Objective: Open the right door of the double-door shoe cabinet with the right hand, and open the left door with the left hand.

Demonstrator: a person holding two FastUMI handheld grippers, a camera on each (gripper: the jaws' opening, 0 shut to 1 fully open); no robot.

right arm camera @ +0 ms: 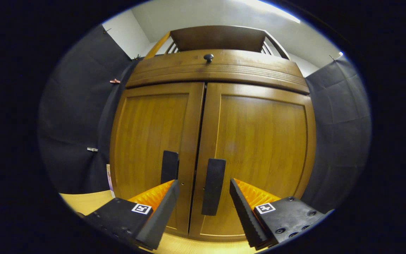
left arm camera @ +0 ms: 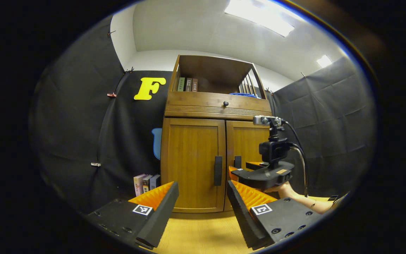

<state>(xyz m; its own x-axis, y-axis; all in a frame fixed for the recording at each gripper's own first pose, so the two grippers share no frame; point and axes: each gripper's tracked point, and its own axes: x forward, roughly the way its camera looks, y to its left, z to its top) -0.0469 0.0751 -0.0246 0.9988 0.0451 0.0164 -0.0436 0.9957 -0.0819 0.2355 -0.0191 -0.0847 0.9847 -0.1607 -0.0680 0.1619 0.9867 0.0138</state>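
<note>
Both doors stay closed: my right gripper (right arm camera: 203, 197), fingers spread wide and empty, brackets the right door's handle (right arm camera: 213, 186); my left gripper (left arm camera: 203, 201), equally open, hangs back facing the left door's handle (left arm camera: 218, 170).

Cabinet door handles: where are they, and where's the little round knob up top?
right door handle (right arm camera: 213, 186), right gripper view, middle of the bar
left door handle (right arm camera: 170, 167), right gripper view, upper part
knob (right arm camera: 208, 56), right gripper view, its head
</note>
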